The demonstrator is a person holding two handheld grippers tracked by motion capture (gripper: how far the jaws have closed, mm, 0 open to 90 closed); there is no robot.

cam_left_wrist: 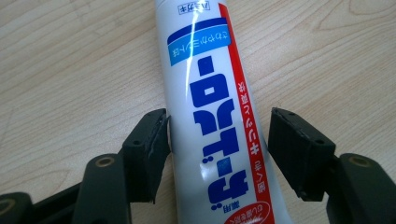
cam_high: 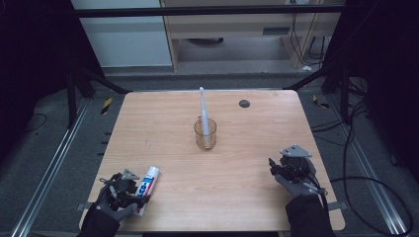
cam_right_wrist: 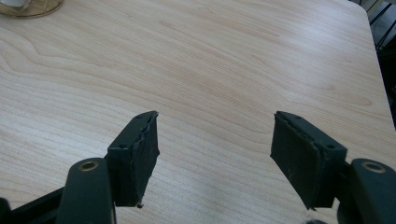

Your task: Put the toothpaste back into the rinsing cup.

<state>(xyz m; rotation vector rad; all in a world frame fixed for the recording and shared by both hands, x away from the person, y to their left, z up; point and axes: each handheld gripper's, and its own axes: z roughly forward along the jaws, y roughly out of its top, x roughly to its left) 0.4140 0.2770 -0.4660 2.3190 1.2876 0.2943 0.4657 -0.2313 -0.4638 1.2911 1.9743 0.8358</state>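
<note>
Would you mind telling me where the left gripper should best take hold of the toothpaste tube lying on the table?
Across the middle of the toothpaste tube, from above: it lies flat on the table, its long sides facing the left gripper's open pads, one pad at its edge, the other apart.

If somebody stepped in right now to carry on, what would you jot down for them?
Left gripper: jaws astride the toothpaste tube, one pad at its side, the other with a gap; not yet gripped.
Right gripper: open, nothing between the jaws, over bare table.
Tube lies flat near the front left edge. Toothbrush stands in the cup mid-table.
Done: left gripper lined up on the tube.
Left: probably close and lift it.
</note>
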